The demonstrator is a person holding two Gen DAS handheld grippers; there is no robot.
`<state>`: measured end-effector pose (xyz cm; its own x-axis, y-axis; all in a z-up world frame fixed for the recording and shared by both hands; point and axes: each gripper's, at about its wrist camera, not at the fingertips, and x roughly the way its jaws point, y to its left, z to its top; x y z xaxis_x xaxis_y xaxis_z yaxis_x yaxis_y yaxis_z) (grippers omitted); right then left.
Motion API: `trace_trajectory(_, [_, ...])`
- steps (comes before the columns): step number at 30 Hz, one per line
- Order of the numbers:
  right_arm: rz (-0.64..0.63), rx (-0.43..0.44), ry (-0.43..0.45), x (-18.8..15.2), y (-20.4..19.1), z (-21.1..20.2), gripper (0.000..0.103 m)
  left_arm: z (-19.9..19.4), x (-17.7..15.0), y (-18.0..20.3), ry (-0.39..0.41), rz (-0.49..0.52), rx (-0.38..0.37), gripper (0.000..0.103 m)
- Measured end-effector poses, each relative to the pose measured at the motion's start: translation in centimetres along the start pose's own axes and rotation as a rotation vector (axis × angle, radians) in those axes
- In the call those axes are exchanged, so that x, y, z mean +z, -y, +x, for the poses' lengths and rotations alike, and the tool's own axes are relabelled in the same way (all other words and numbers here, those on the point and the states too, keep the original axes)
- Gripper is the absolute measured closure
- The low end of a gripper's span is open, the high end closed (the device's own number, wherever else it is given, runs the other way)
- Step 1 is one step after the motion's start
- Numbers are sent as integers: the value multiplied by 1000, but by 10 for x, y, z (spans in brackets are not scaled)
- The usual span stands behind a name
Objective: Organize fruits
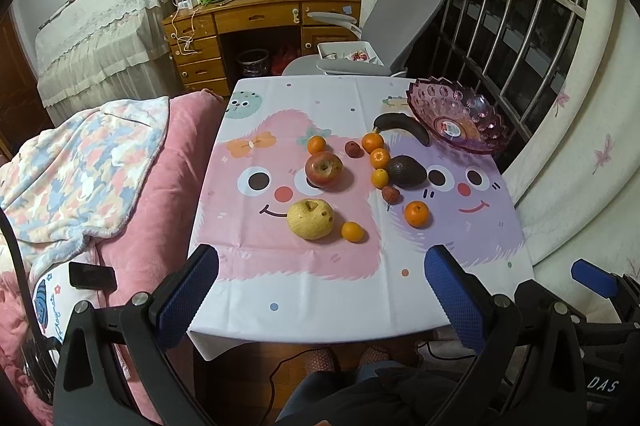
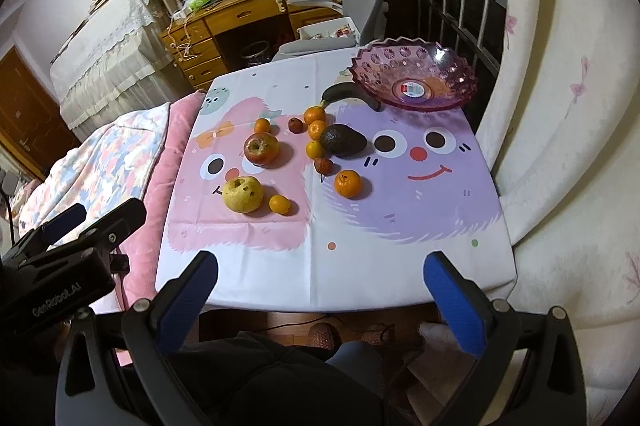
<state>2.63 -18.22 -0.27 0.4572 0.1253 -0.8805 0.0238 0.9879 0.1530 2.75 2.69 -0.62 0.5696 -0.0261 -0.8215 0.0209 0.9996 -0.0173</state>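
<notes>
Fruit lies loose on the cartoon tablecloth (image 1: pixel 320 278): a red apple (image 1: pixel 323 169), a yellow pear (image 1: pixel 311 219), a dark avocado (image 1: pixel 406 171), a blackened banana (image 1: pixel 402 126), several small oranges such as one (image 1: pixel 416 214) near the middle, and two lychees (image 1: pixel 391 195). An empty pink glass bowl (image 1: pixel 456 114) stands at the far right corner. My left gripper (image 1: pixel 322 272) is open and empty above the table's near edge. My right gripper (image 2: pixel 320 280) is open and empty there too. The same apple (image 2: pixel 261 148), pear (image 2: pixel 243 194), avocado (image 2: pixel 343 140) and bowl (image 2: pixel 414 76) show in the right wrist view.
A bed with a pink blanket (image 1: pixel 160 186) touches the table's left side. A white curtain (image 1: pixel 580 146) hangs along the right. A grey office chair (image 1: pixel 384 26) and a wooden desk (image 1: pixel 248 18) stand behind the table. A phone (image 1: pixel 92 276) lies on the bed.
</notes>
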Motion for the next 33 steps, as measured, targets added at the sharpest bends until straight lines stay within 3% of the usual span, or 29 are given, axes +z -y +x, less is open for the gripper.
trace_trajectory(18, [47, -34, 47, -27, -20, -3, 0, 9, -17, -34, -75, -11, -52, 1])
trace_trajectory(27, [-11, -29, 87, -19, -23, 3, 0, 24, -7, -37, -101, -56, -79, 1])
trace_trajectory(33, [-52, -23, 109, -1, -19, 20, 0, 57, 7, -41, -167, -107, -66, 1])
